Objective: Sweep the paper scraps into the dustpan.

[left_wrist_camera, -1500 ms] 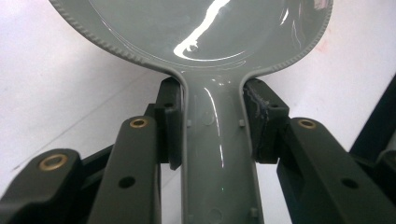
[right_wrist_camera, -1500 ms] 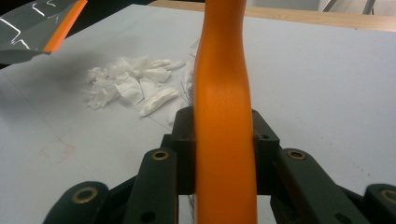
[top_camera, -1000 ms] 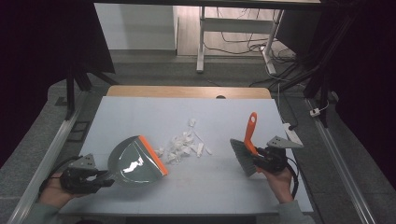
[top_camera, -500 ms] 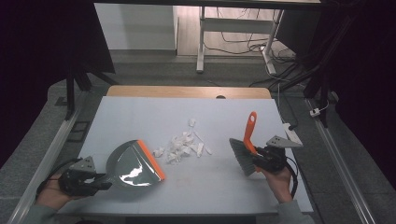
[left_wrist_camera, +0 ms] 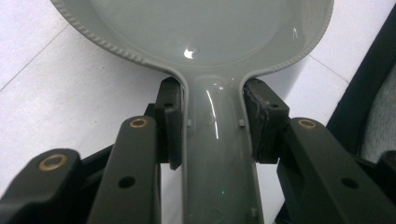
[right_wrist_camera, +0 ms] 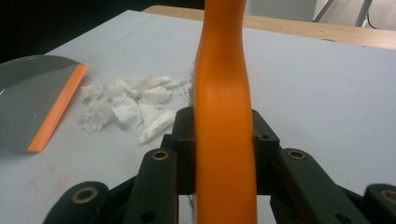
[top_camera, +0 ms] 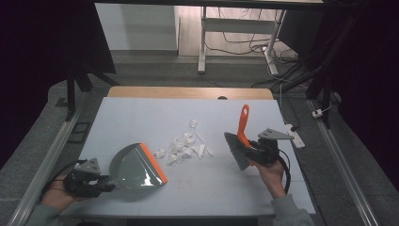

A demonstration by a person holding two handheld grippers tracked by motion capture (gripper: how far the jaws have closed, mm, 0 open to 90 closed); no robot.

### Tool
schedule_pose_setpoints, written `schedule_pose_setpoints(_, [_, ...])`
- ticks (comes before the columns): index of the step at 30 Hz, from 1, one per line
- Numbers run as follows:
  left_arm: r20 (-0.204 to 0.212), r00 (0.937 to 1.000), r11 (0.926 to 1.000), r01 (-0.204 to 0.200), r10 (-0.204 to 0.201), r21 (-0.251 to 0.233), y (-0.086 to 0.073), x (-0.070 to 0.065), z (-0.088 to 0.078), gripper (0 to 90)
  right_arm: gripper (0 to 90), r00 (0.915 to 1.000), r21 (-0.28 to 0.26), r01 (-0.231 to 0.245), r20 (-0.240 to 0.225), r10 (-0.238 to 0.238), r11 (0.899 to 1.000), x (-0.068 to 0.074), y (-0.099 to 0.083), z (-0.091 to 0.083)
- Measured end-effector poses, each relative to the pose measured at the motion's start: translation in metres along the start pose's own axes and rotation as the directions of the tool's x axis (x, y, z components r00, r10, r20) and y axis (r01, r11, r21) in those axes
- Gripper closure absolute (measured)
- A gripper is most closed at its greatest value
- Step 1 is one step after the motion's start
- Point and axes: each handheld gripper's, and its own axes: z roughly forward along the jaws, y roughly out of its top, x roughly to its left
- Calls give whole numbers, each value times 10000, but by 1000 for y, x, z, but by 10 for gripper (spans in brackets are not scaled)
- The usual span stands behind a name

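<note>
A grey dustpan [top_camera: 134, 167] with an orange lip lies on the white table top [top_camera: 150, 117] at the front left. My left gripper [top_camera: 96, 181] is shut on its grey handle [left_wrist_camera: 217, 154], pads pressed on both sides. Scraps of white paper [top_camera: 183, 148] sit in a loose pile in the middle, just right of the pan's lip. My right gripper [top_camera: 256, 150] is shut on the orange handle [right_wrist_camera: 224, 116] of a small brush [top_camera: 237, 143], whose grey bristles point down and left toward the scraps. The paper pile [right_wrist_camera: 126, 105] and the dustpan [right_wrist_camera: 37, 93] lie to the left in the right gripper view.
A wooden strip [top_camera: 188, 92] runs along the table's far edge. Beyond it are a white desk leg [top_camera: 203, 42] and loose cables on the floor. A metal rail [top_camera: 51, 155] flanks the table's left side, and a power strip [top_camera: 294, 134] lies off its right edge.
The brush and my right gripper have shifted a little left toward the paper scraps. The dustpan and left gripper stay where they were.
</note>
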Motion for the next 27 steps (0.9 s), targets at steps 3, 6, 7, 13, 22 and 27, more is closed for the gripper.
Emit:
schedule_pose_setpoints(3, [91, 10000, 10000, 40, -39, -34, 0, 1, 2, 615, 696, 9999, 195, 5, 164, -8, 9998, 4, 10, 13])
schedule_pose_setpoints(6, [147, 9999, 10000, 71, -71, -31, -1, 1, 2, 616, 696, 9996, 283, 118, 269, -126, 9995, 7, 21, 24])
schedule_pose_setpoints(7, [157, 9998, 10000, 75, -74, -19, -1, 1, 2, 615, 696, 9992, 364, 155, 366, -168, 9992, 8, 24, 27])
schedule_pose_setpoints(13, [336, 9991, 9996, 278, -276, -56, 0, 4, 8, 615, 696, 9974, 634, 171, 686, -214, 9978, 7, 36, 47])
schedule_pose_setpoints(22, [517, 9977, 9990, 448, -444, -50, 0, 6, 10, 616, 697, 9885, 1543, 87, 1481, -318, 9880, 0, 44, 88])
schedule_pose_setpoints(27, [520, 9978, 9992, 402, -400, -41, 1, 6, 10, 615, 697, 9843, 2008, 194, 1678, -539, 9794, 2, 46, 106])
